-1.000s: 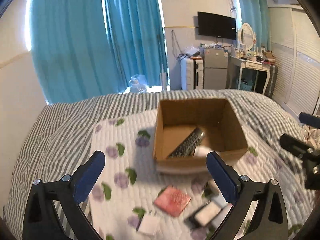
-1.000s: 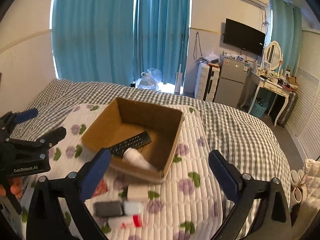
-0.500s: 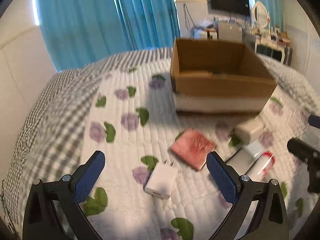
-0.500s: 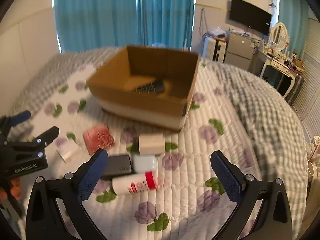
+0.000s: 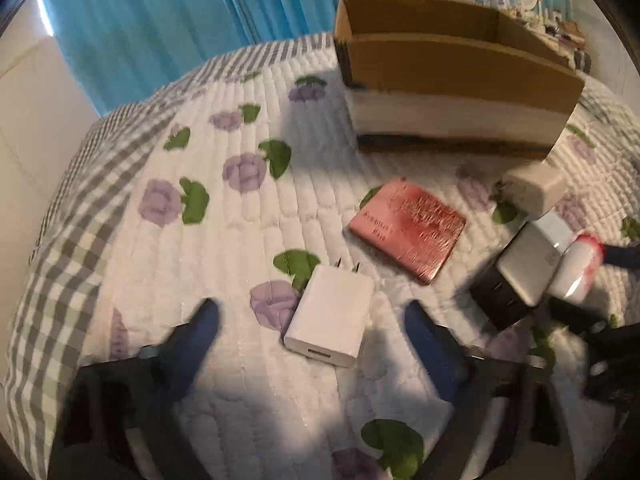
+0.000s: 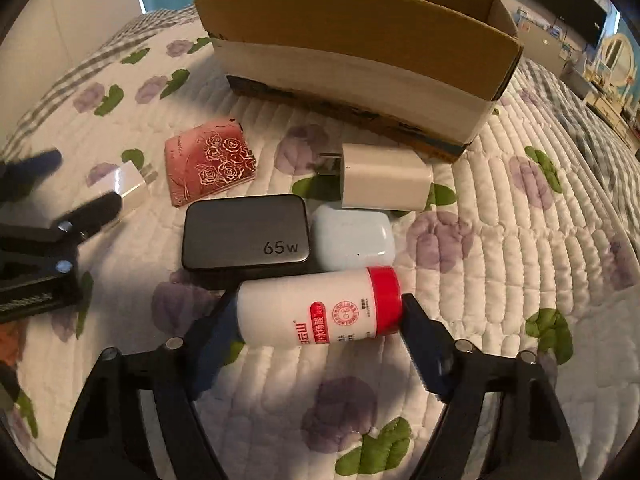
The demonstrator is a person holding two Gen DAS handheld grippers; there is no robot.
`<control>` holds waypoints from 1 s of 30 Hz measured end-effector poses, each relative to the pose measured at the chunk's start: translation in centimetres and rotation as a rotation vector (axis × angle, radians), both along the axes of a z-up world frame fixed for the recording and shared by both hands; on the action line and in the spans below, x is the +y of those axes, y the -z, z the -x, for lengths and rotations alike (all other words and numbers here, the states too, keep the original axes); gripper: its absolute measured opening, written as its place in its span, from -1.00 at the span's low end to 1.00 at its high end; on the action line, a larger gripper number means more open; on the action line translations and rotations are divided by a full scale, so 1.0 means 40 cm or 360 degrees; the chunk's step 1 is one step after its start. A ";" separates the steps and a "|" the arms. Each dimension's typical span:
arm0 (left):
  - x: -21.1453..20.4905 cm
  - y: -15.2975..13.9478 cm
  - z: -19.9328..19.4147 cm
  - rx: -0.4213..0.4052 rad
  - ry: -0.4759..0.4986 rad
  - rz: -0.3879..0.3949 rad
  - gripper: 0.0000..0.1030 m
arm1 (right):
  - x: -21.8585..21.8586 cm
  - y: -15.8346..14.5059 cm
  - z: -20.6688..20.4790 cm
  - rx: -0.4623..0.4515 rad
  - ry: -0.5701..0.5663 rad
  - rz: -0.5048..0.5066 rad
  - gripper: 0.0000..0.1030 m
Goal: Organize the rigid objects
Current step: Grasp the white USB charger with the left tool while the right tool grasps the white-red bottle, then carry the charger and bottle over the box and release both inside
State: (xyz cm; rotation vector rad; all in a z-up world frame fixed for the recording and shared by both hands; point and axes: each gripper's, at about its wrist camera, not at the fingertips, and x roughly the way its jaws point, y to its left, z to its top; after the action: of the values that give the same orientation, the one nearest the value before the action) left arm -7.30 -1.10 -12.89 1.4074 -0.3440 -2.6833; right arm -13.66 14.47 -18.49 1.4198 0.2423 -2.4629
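Note:
A flat white charger [image 5: 330,318] lies on the quilt between the fingers of my open left gripper [image 5: 312,320]. My right gripper [image 6: 316,316] is open, its fingers at either end of a lying white bottle with a red cap [image 6: 320,306], which also shows in the left wrist view [image 5: 576,266]. Beyond the bottle lie a dark 65W charger [image 6: 246,232], a pale blue earbud case [image 6: 352,238], a white plug cube [image 6: 384,176] and a pink rose-patterned card [image 6: 210,160]. The cardboard box [image 6: 360,36] stands behind them; its inside is hidden.
The flowered white quilt [image 5: 208,240] covers a grey checked bed. The left gripper shows at the left edge of the right wrist view [image 6: 44,216]. Blue curtains [image 5: 180,12] hang behind the bed.
Both grippers have come down low over the quilt. The left one now straddles the white charger, the right one straddles the bottle. The box's inside has dropped out of sight.

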 end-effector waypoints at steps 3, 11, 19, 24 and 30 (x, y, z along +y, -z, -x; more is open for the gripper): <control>0.009 0.018 0.006 -0.0061 0.0032 0.0003 0.48 | 0.031 -0.028 -0.016 0.0087 0.0077 0.0037 0.51; 0.031 0.047 0.007 -0.0149 0.0090 0.0003 -0.13 | 0.063 -0.063 -0.025 0.0107 0.0112 0.0119 0.51; 0.052 -0.008 -0.030 -0.0071 0.0094 -0.0003 -0.19 | 0.066 -0.106 -0.047 0.0198 0.0122 0.0119 0.51; 0.068 -0.062 -0.051 -0.0006 0.0119 -0.0027 -0.19 | 0.069 -0.138 -0.060 0.0243 0.0138 0.0146 0.51; 0.096 -0.158 -0.066 0.0104 0.0185 -0.0065 -0.19 | 0.080 -0.200 -0.076 0.0325 0.0132 0.0128 0.50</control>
State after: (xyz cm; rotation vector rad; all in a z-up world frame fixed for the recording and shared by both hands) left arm -4.67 2.75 -6.59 1.3463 -0.3790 -2.8374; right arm -10.60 17.65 -10.48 1.1687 0.1269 -2.6551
